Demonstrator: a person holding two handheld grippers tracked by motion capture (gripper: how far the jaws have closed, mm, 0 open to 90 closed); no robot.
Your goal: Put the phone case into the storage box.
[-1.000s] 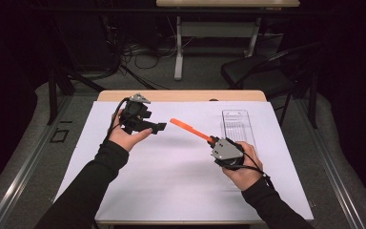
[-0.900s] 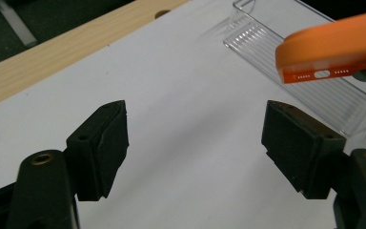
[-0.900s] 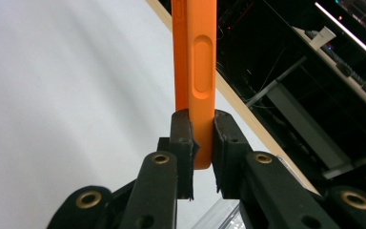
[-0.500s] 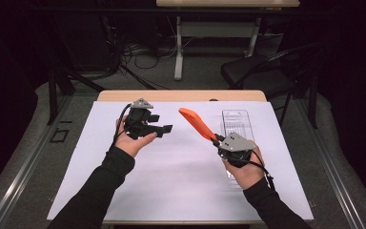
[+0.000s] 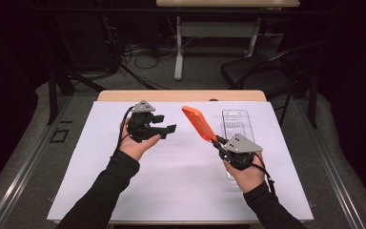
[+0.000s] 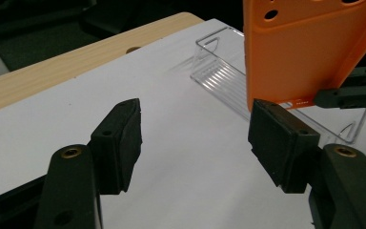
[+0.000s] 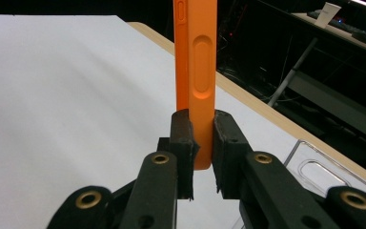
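One light, thin orange case [image 5: 199, 123] sits clenched by its end in your right tool [image 5: 220, 143], raised above the table [image 5: 124, 191]; probably flexible, so take its free end with the spread-open left tool [image 6: 195, 143].

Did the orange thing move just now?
Yes. The orange case, clamped in the right gripper, has swung up and toward the table's far edge, beside the unmoved clear tray.

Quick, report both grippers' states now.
Left gripper: open, holding nothing.
Right gripper: shut on the orange case, held up off the table.
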